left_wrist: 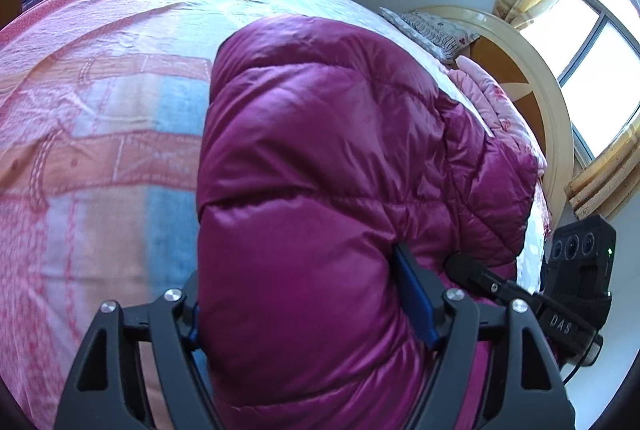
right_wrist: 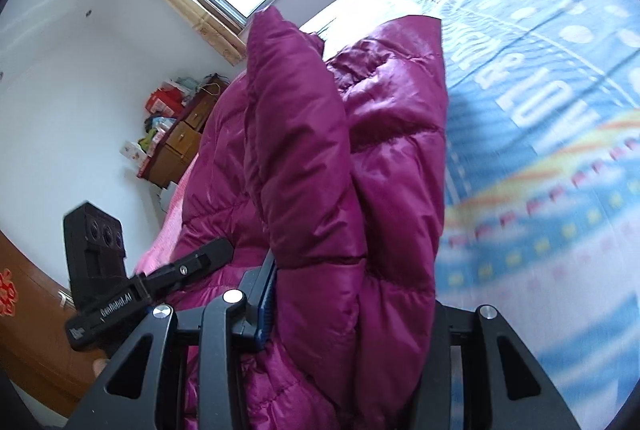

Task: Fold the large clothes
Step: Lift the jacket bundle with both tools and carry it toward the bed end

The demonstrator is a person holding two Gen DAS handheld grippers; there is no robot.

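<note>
Left wrist view: pink-and-blue bedspread (left_wrist: 100,118) at left. Left gripper (left_wrist: 304,314) near centre, jaws clenched on thick fold of magenta down jacket (left_wrist: 320,150), which lies on bed, stretching far-right toward pillow (left_wrist: 432,30). Right gripper (left_wrist: 472,270) at right edge.

Right wrist view: right gripper (right_wrist: 344,306) grasping jacket (right_wrist: 320,158) fold, bunched upright; bedspread (right_wrist: 540,110) right.

**Jacket on the bed, between both grippers**

A magenta quilted down jacket (left_wrist: 320,158) is being held over the pink-and-blue patterned bedspread (left_wrist: 100,118), clamped between the fingers of the left gripper (left_wrist: 304,310) and the right gripper (right_wrist: 352,306). A patterned pillow (left_wrist: 434,30) is lying behind it.
</note>
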